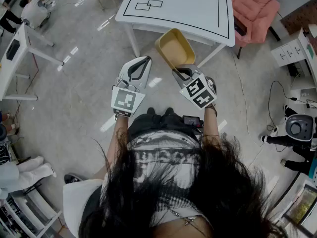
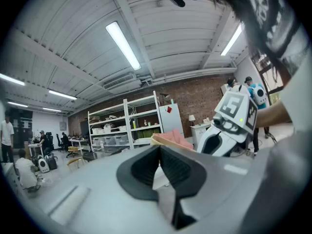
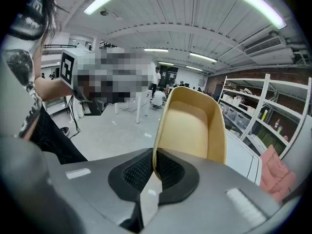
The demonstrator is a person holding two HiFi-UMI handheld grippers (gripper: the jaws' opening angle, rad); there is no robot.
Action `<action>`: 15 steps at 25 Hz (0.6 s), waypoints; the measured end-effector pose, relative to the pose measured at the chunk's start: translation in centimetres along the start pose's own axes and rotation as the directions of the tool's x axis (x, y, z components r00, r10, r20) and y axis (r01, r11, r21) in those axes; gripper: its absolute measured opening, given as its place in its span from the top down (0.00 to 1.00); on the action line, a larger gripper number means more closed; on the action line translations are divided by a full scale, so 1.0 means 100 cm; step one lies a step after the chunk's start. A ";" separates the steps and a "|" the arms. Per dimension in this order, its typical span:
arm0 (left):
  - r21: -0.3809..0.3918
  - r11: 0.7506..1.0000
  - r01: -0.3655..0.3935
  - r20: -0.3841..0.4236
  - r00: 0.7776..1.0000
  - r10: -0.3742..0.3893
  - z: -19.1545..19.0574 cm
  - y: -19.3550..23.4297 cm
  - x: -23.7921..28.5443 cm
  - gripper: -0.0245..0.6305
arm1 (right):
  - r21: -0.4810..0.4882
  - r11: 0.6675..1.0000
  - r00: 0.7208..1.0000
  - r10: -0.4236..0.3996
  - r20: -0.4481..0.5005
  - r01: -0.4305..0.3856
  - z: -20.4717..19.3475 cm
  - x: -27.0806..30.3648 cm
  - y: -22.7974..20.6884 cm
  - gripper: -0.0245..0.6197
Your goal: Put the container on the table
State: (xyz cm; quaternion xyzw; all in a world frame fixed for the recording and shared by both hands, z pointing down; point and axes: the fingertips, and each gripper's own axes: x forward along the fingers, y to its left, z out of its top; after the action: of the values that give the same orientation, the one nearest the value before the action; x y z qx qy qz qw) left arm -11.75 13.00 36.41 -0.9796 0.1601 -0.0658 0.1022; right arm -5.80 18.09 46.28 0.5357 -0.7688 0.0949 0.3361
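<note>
A tan rectangular container point(image 1: 176, 48) hangs tilted in the air in front of the white table point(image 1: 198, 9), its near rim pinched in my right gripper point(image 1: 184, 72). In the right gripper view the container point(image 3: 195, 126) stands up from the shut jaws of the right gripper point(image 3: 153, 167), open side facing the camera. My left gripper point(image 1: 142, 63) is beside it to the left, shut and holding nothing. In the left gripper view the left gripper point(image 2: 159, 155) has its jaws pressed together, and the right gripper's marker cube point(image 2: 237, 112) shows at the right.
The white table bears black outlined rectangles point(image 1: 148, 5). A pink chair point(image 1: 252, 9) stands to its right. Another white table point(image 1: 20, 48) is at the left, cables and a robot base point(image 1: 297, 128) at the right. White shelving point(image 2: 126, 121) lines the brick wall.
</note>
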 end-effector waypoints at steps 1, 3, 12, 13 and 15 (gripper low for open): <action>-0.001 1.000 0.000 -0.002 1.000 0.000 0.000 -0.001 0.002 0.96 | -0.002 1.000 1.000 0.003 0.000 -0.003 -0.001 0.000 -0.001 0.94; -0.003 1.000 0.002 -0.005 1.000 -0.002 0.000 -0.003 0.006 0.96 | -0.004 1.000 1.000 0.008 0.000 -0.008 -0.005 -0.001 -0.004 0.94; -0.013 1.000 -0.008 -0.014 1.000 0.007 -0.003 -0.014 0.036 0.96 | 0.019 1.000 1.000 0.016 0.005 -0.016 -0.027 -0.005 -0.026 0.94; -0.011 1.000 -0.010 -0.015 1.000 0.010 -0.002 -0.016 0.040 0.96 | 0.019 1.000 1.000 0.019 0.006 -0.019 -0.030 -0.007 -0.028 0.94; -0.010 1.000 -0.014 -0.015 1.000 0.014 -0.002 -0.020 0.049 0.96 | 0.018 1.000 1.000 0.023 0.005 -0.023 -0.038 -0.009 -0.035 0.94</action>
State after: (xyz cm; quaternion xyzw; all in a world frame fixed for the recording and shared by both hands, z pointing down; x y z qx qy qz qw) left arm -6.55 13.25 37.50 -0.9784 0.1682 -0.0714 0.0965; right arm -0.96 19.31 47.85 0.5301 -0.7748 0.1044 0.3283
